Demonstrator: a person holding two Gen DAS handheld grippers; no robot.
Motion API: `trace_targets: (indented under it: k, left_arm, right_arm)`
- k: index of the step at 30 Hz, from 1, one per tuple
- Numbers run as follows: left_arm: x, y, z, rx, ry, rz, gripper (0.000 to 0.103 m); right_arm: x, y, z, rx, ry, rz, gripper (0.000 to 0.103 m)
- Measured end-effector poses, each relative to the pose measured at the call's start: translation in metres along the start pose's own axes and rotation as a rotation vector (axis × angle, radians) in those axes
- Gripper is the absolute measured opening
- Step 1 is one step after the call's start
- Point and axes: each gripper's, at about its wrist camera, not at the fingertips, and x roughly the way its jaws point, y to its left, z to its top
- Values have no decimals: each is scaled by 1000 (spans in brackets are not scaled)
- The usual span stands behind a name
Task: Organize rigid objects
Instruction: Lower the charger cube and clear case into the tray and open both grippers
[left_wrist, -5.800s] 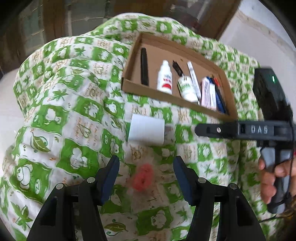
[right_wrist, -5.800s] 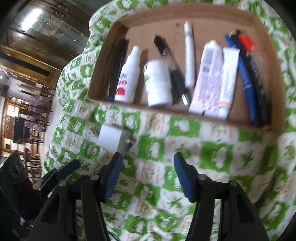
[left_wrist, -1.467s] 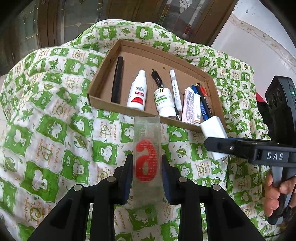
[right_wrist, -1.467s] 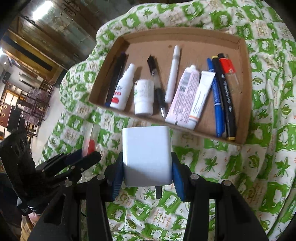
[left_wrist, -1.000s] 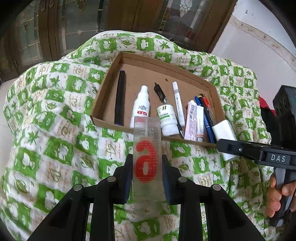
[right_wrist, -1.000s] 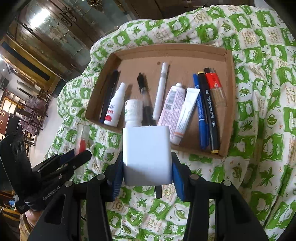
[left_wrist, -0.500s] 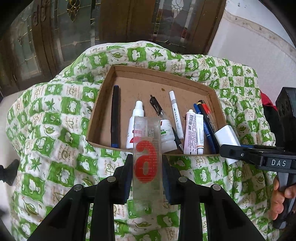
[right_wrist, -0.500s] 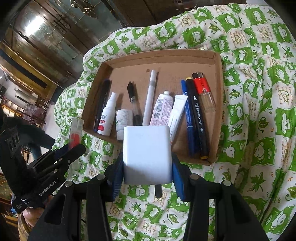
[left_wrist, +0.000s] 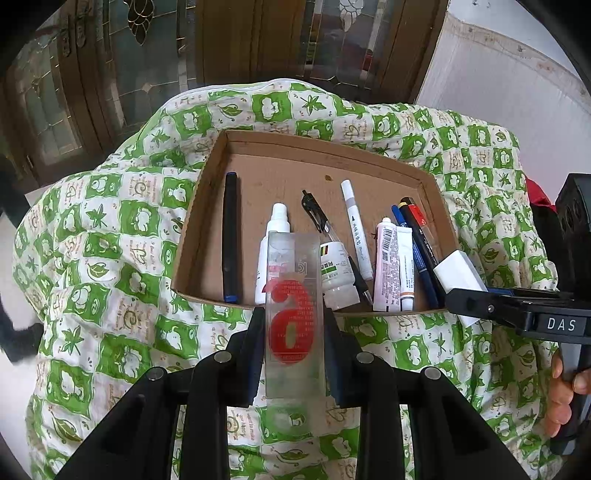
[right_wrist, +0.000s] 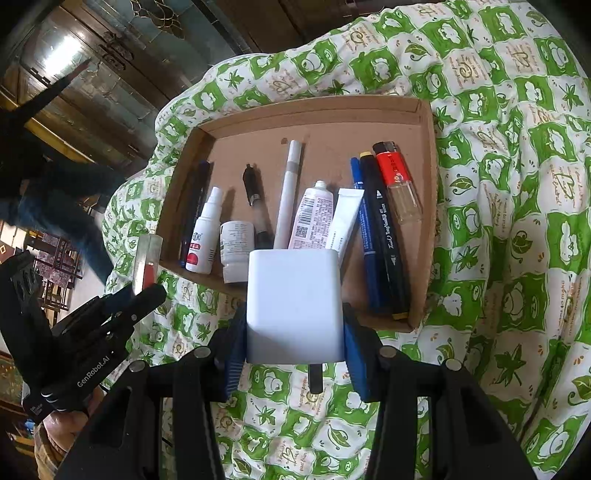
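**Clear box clamped above the cardboard tray's near wall**

The left gripper (left_wrist: 294, 354) pinches a clear plastic box with a red figure (left_wrist: 294, 321), held upright over the green-checked cloth (left_wrist: 110, 258). Behind it the cardboard tray (left_wrist: 192, 236) holds a black pen (left_wrist: 230, 236), a white dropper bottle (left_wrist: 275, 229), a white marker (left_wrist: 355, 229), tubes and pens. At right, the right gripper (left_wrist: 476, 295) grips a white block (left_wrist: 460, 271) beside the tray's corner.

Pens (left_wrist: 229, 236), tubes (left_wrist: 384, 269) and bottles (right_wrist: 236, 251) lie in the tray (left_wrist: 207, 184) (on the cloth (left_wrist: 122, 258))
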Motion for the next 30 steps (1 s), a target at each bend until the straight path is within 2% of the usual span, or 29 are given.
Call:
trace_targets:
  k: [20,30]
  left_arm:
    - [21,-12,14,40,19,9,30]
    - [36,-20,33,71,27,18,30]
  right_arm:
    - [-11,-14,16,17,-40,-21,45]
    - [-1,-20,28,24,-25,-20,45]
